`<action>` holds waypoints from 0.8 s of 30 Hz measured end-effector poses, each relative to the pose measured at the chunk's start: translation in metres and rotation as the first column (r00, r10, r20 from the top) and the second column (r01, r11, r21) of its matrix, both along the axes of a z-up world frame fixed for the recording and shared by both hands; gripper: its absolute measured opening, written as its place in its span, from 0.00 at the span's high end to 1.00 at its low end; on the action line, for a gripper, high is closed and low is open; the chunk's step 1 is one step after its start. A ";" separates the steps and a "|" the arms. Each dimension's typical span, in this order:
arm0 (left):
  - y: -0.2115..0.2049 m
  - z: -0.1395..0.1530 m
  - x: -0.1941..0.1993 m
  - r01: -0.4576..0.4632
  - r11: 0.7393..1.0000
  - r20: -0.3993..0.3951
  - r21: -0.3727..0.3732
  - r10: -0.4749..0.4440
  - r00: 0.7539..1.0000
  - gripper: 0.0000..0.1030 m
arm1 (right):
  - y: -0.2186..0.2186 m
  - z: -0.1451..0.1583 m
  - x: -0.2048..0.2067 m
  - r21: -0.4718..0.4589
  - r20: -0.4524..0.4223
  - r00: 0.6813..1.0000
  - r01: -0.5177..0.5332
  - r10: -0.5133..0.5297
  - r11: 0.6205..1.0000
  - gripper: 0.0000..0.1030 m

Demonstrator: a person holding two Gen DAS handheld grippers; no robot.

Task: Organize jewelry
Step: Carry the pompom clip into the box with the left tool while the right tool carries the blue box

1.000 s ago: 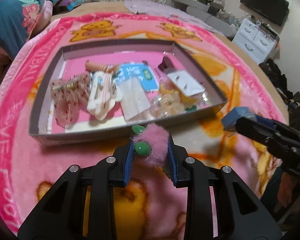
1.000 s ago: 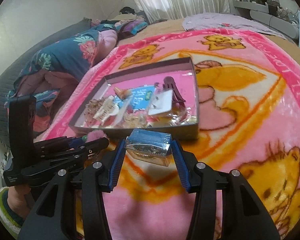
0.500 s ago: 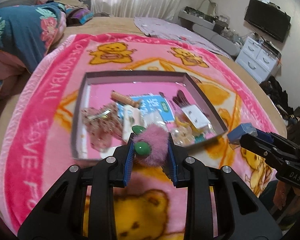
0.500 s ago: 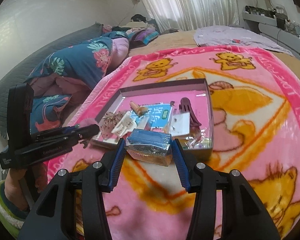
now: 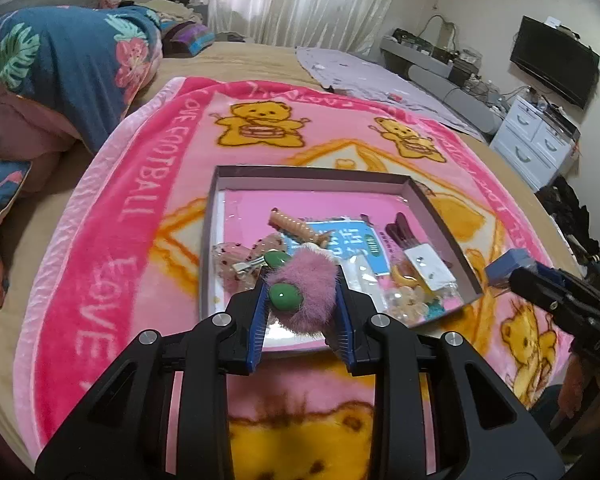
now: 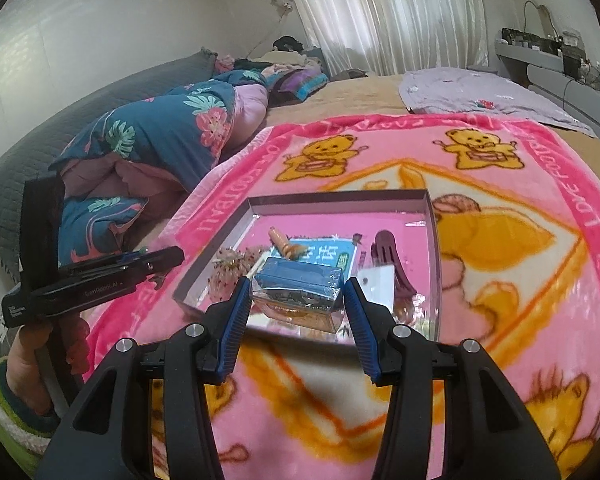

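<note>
Left wrist view: left tongs pinching a fluffy pink hair clip with green beads, hanging above the near edge of the shallow tray. Right wrist view: right tongs pinching a small blue packet, also hanging above the near edge of the tray. Lying inside the tray: a brown clip, a white card, a blue packet label.

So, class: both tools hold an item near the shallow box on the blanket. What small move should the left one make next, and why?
Probably ease the left tool forward and down over the box, then let go. It is shut on the pink fluffy clip, at the near wall, and bare pink floor shows at the far end. The right tool holds a blue packet.
</note>
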State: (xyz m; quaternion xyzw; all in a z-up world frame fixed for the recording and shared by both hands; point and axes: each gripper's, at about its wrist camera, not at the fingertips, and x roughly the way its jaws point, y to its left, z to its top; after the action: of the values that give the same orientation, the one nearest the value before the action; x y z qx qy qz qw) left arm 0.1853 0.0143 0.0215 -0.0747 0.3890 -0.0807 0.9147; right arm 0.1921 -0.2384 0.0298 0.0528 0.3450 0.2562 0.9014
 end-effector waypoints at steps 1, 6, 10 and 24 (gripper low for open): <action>0.002 -0.001 0.002 -0.005 1.000 -0.002 -0.001 0.005 1.000 0.79 | 0.000 0.000 0.002 0.000 0.001 1.000 0.001 -0.001 1.000 0.55; 0.010 -0.009 0.009 -0.035 0.999 -0.011 -0.004 0.034 0.999 0.79 | 0.002 0.001 0.018 0.002 0.004 1.000 0.013 -0.013 1.000 0.55; 0.013 -0.017 0.018 -0.048 0.999 -0.023 0.001 0.048 0.999 0.79 | 0.005 -0.005 0.032 -0.012 -0.012 1.000 0.019 -0.019 1.000 0.55; 0.008 -0.054 0.032 -0.038 0.998 -0.101 0.048 0.043 0.994 0.79 | 0.028 -0.056 0.054 -0.102 -0.095 0.996 -0.008 -0.002 0.995 0.55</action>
State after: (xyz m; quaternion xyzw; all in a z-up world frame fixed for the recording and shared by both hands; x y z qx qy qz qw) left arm 0.2171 0.0223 -0.0322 -0.0654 0.4352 -0.0491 0.8966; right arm 0.2456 -0.2099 -0.0261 0.0180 0.4000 0.2368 0.8852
